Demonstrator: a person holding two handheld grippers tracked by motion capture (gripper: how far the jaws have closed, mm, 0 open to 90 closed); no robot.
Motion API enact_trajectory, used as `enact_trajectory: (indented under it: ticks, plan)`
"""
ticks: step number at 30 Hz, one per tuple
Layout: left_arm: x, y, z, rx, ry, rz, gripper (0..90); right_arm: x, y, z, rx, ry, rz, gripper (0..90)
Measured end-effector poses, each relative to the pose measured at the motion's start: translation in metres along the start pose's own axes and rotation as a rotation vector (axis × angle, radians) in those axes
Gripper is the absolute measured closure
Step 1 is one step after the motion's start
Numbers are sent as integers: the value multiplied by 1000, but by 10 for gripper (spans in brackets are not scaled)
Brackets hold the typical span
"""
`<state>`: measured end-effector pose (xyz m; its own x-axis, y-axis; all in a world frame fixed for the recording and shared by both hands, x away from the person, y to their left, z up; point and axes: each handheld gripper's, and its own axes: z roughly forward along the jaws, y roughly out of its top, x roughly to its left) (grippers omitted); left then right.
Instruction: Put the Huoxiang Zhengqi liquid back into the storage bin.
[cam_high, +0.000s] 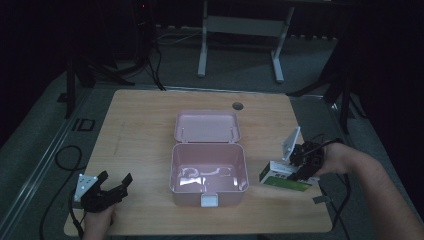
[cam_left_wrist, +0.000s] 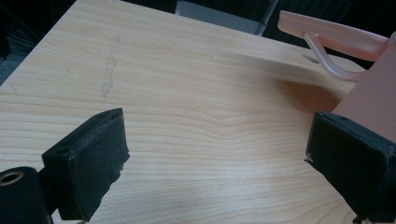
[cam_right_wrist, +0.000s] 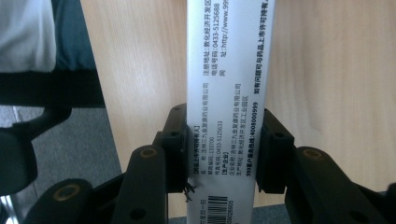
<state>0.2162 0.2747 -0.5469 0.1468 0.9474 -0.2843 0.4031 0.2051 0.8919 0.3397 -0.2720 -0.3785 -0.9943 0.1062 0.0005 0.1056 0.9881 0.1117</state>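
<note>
I have the right gripper (cam_high: 300, 167) closed on a white-and-green carton (cam_high: 287, 179) — its jaws press flat against the carton's two long sides, as the right gripper view confirms, where the printed white face of the carton (cam_right_wrist: 229, 93) runs up between the two black pads. In the high view the carton is held roughly level just to the right of the pink box (cam_high: 209, 172), near the right edge of the worktop (cam_high: 140, 130); it appears clear of the surface, though I cannot tell this for certain from that angle.

The pink box sits at the middle of the worktop with its lid (cam_high: 206, 126) swung fully back and lying behind it. A white latch tab (cam_high: 209, 200) projects from the box's front wall.

My left gripper (cam_high: 114, 185) rests at the front left corner of the worktop, well apart from the box. Its jaws stand wide open with nothing between them — the left gripper view shows bare wood between the pads, and the pink box's side wall (cam_left_wrist: 373, 98) at the right edge.
</note>
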Motion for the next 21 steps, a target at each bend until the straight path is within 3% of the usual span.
enact_trajectory:
  ticks: [3, 12, 18, 21]
  plan:
    - [0, 0, 0, -2, 0, -3, 59, 1, 8, -13, -4, -7, 20, 619]
    - [0, 0, 0, -4, 0, -4, 59, 8, 31, -49, -14, -35, 5, 619]
    - [0, 0, 0, -6, -2, -5, 59, 14, 49, -64, 17, -34, 16, 619]
    - [0, 0, 0, -5, -2, -3, 59, 18, 58, -71, 4, -29, 6, 619]
